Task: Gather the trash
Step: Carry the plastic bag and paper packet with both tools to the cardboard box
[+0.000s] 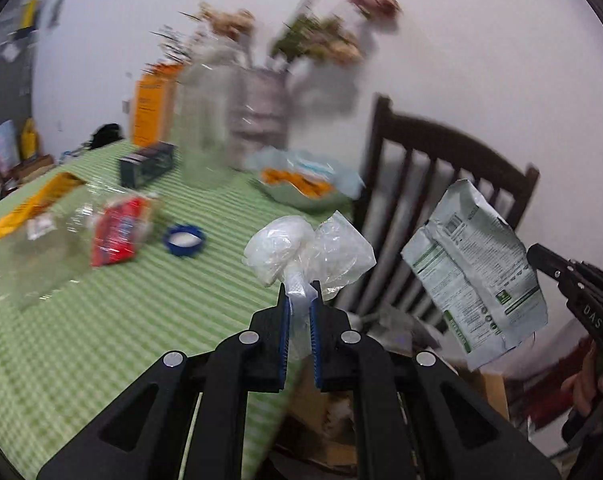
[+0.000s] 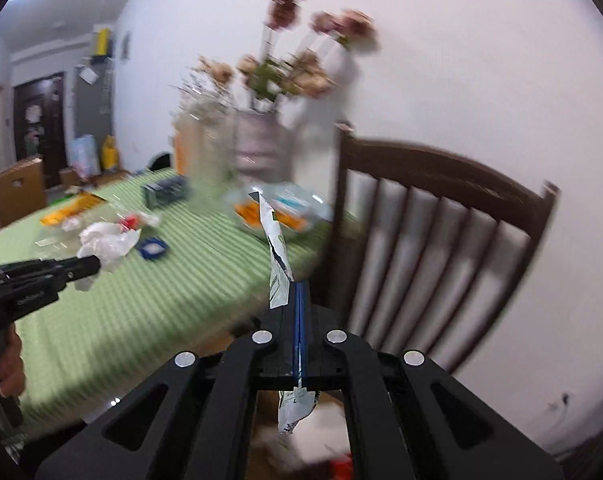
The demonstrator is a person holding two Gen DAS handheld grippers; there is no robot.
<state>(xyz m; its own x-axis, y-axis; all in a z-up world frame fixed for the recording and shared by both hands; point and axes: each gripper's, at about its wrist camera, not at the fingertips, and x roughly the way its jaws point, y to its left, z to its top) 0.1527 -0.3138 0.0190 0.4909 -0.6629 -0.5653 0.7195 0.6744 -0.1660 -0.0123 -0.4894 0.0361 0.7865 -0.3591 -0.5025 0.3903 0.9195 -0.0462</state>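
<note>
Clearly, clear bag (image 1: 307, 250) pinched — left tool (image 1: 300, 308).

The vase of dried flowers (image 1: 257, 120) at the table's (image 1: 101, 340) far edge is smeared by motion blur in both wrist views, and the clear jar (image 1: 205, 120) beside it is little more than a pale streak. The print on the orange box (image 1: 153, 108) behind them cannot be read. The bowl (image 1: 301, 188) near the far right corner holds something orange, too blurred to name. The right gripper's (image 1: 541, 258) body runs off the left wrist view's right edge; the hand (image 2: 5, 364) under the left gripper (image 2: 95, 266) is cut off at the right wrist view's left edge.
</note>
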